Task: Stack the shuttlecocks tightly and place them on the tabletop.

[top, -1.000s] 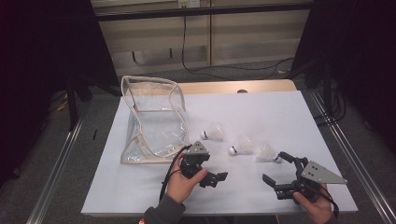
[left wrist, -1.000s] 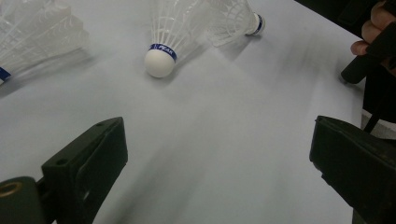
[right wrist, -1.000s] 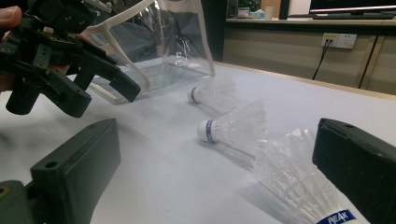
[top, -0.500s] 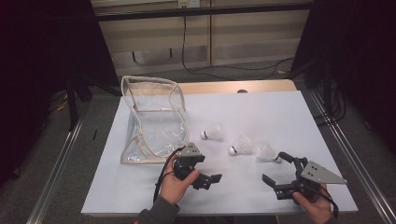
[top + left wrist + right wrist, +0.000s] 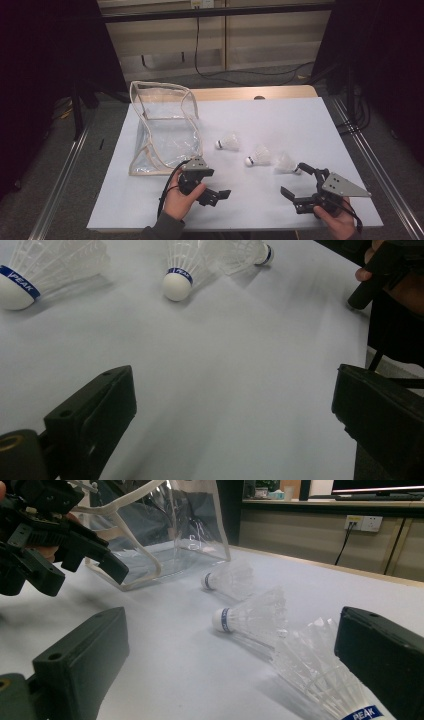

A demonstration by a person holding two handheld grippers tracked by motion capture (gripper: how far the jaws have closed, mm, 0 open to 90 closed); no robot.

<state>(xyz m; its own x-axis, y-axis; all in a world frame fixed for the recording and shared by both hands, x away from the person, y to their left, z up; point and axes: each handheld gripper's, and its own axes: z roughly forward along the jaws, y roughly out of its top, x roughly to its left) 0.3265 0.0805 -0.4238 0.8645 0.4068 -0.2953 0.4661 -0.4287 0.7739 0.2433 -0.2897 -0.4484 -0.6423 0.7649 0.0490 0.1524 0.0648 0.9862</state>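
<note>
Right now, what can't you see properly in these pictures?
- Nearest shuttlecock, right gripper view: its cork is cut off by the bottom edge and partly behind the black jaw.
- Clear bag, high view: whether anything lies inside is unclear through the glare.
- Far shuttlecock, left gripper view: its feathers are cut off by the top edge.
- Lettering on the middle shuttlecock, high view: too small to read.

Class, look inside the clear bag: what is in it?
The bag looks empty; its clear walls show nothing inside. All three shuttlecocks lie outside on the table. Folds may hide small items.
</note>
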